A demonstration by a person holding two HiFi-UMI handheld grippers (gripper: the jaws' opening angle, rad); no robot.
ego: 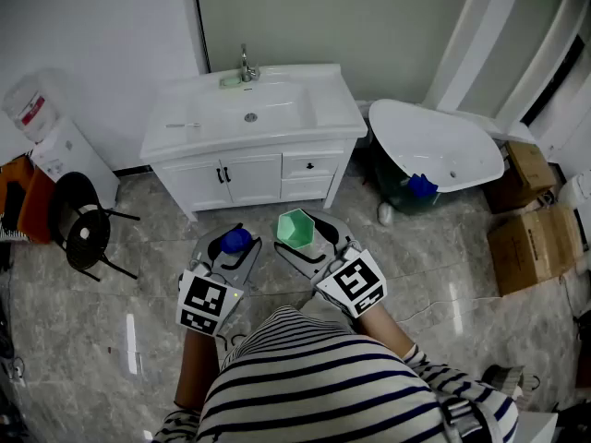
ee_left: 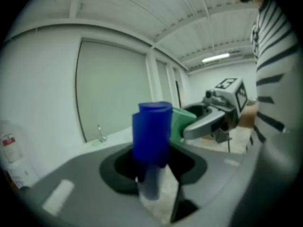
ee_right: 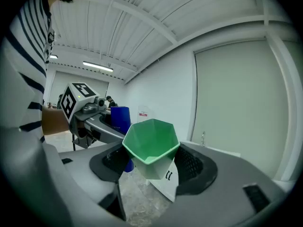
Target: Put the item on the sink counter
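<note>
1. The person stands in the middle of the bathroom floor [ego: 416, 275], facing the white vanity at the far wall, with a tool in each hand held out low in front.
2. The left claw [ego: 231, 240] is clamped on what looks like a small bottle [ee_left: 152, 131] with a blue cap and a paler body, held upright between the jaws.
3. The right claw [ego: 303, 233] has its jaws spread wide and pressed on a green cup [ee_right: 151, 145], mouth up and, as far as I can see, empty.
4. Both things hang over the floor on the near side of the vanity, close beside each other and well apart from the worktop [ego: 180, 127].
5. I'd call this the carry: both are gripped and lifted, and nothing has been set down.
6. The worktop has bare strips to the left and right of the basin [ego: 263, 109], and the tap [ego: 246, 65] stands at the far edge.
7. Next, I reckon, comes a walk forward, lifting both claws above the worktop edge.
8. Bottle to the left strip and cup to the right would suit, keeping clear of the basin's slope.
9. Each should touch down flat on its base before its jaws let go, or it may tip.
</note>
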